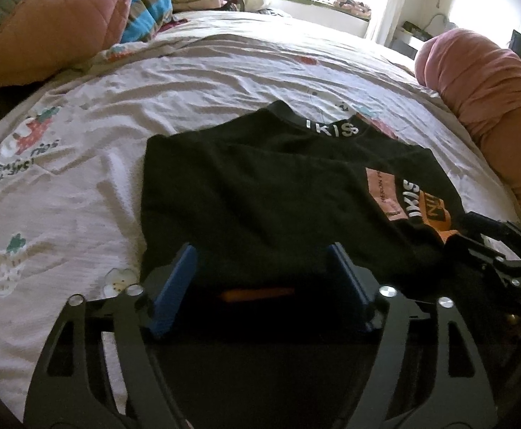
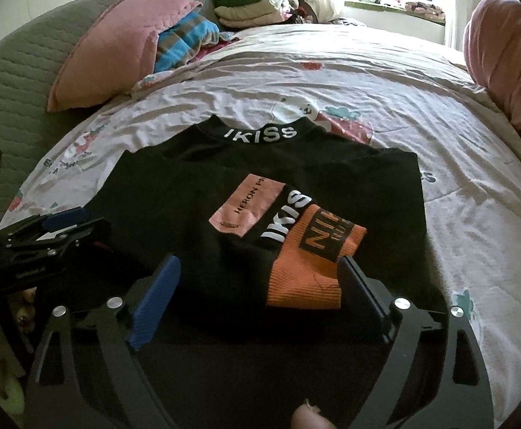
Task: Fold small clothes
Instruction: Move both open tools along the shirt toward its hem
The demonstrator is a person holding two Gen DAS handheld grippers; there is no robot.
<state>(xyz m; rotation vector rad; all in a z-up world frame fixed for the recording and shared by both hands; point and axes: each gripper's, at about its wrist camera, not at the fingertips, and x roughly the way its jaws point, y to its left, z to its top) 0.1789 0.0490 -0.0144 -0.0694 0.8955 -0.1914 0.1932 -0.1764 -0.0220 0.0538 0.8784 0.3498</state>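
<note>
Still, the bed (image 1: 196,82) sheet is wrinkled, and the folded black top (image 2: 196,214) on it could slump. The left gripper (image 1: 264,275) and right gripper (image 2: 256,286) both stand open; pads snagging the orange cuff (image 2: 306,279) could unfold it.

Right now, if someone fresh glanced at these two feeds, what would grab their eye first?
The black top lying partly folded in the middle of the white printed bedsheet, its IKISS collar at the far edge. Next, the orange ribbed cuff on its near right side, between the spread blue fingers of the right gripper. The pink pillow sits far left.
</note>
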